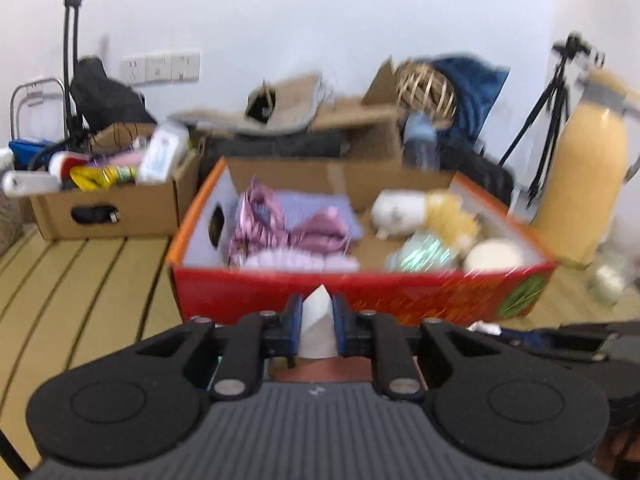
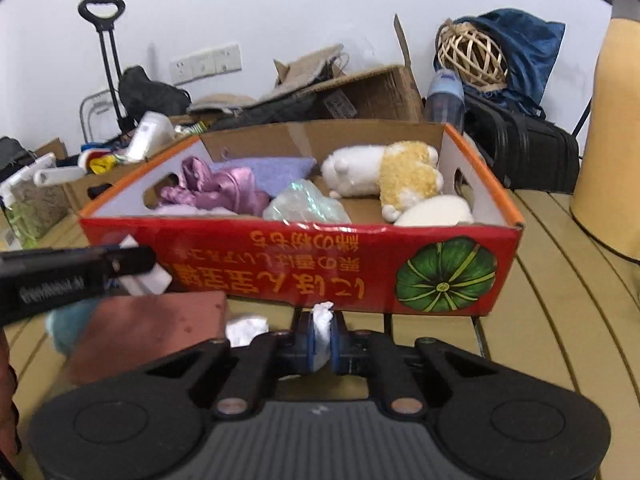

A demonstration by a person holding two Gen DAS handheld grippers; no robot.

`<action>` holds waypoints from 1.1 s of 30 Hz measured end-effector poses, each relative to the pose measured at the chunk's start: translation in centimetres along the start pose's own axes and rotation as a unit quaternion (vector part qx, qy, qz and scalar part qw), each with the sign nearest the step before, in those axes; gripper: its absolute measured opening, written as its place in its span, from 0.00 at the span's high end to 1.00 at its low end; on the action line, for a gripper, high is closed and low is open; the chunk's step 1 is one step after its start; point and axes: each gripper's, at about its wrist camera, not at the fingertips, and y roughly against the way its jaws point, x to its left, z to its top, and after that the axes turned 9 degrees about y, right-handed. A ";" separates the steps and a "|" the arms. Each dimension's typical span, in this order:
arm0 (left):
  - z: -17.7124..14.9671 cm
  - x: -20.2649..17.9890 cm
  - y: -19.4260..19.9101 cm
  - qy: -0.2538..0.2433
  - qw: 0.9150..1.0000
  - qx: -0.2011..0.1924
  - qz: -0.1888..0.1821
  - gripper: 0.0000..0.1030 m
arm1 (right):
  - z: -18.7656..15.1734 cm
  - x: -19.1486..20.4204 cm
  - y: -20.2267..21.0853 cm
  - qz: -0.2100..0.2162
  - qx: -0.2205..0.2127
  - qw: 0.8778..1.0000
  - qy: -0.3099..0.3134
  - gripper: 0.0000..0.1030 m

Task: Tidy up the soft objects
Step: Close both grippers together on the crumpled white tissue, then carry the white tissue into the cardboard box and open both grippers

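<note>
A red cardboard box (image 1: 280,292) (image 2: 240,256) stands on the slatted table. It holds pink satin cloth (image 1: 276,224) (image 2: 216,190), a purple cloth (image 2: 264,168), a white-and-yellow plush toy (image 1: 424,208) (image 2: 388,176), an iridescent bag (image 2: 304,206) and a white round pad (image 1: 496,254) (image 2: 436,212). My left gripper (image 1: 318,326) is shut on a white folded tissue (image 1: 318,320) just in front of the box; it also shows in the right wrist view (image 2: 132,268). My right gripper (image 2: 322,340) is shut on a crumpled white tissue (image 2: 322,320).
A brown block (image 2: 152,328), a light blue soft thing (image 2: 64,320) and another crumpled tissue (image 2: 246,330) lie before the box. A brown carton of clutter (image 1: 108,204) stands left. A yellow flask (image 1: 584,184), tripod (image 1: 548,116), suitcase (image 2: 528,156) and wicker ball (image 2: 472,56) stand behind and right.
</note>
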 end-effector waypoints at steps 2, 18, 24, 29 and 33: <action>0.6 -0.2 3.5 0.009 0.999 -0.029 -0.013 0.84 | 0.1 0.1 2.6 -0.006 -0.019 1.000 0.010 0.93; -3.9 -1.8 21.6 0.017 0.993 -0.099 -0.060 0.82 | -4.4 2.6 23.3 0.026 -0.119 0.992 0.027 0.92; -3.4 -2.0 21.4 0.013 0.992 -0.105 -0.068 0.82 | -4.2 2.2 23.9 0.025 -0.128 0.991 0.026 0.92; -1.0 -2.7 17.5 -0.005 0.992 -0.092 -0.081 0.82 | -2.5 1.5 21.5 0.021 -0.124 0.991 0.040 0.92; 3.0 -3.7 10.8 -0.017 0.993 -0.059 -0.096 0.82 | 1.1 -0.2 16.9 0.022 -0.112 0.992 0.055 0.92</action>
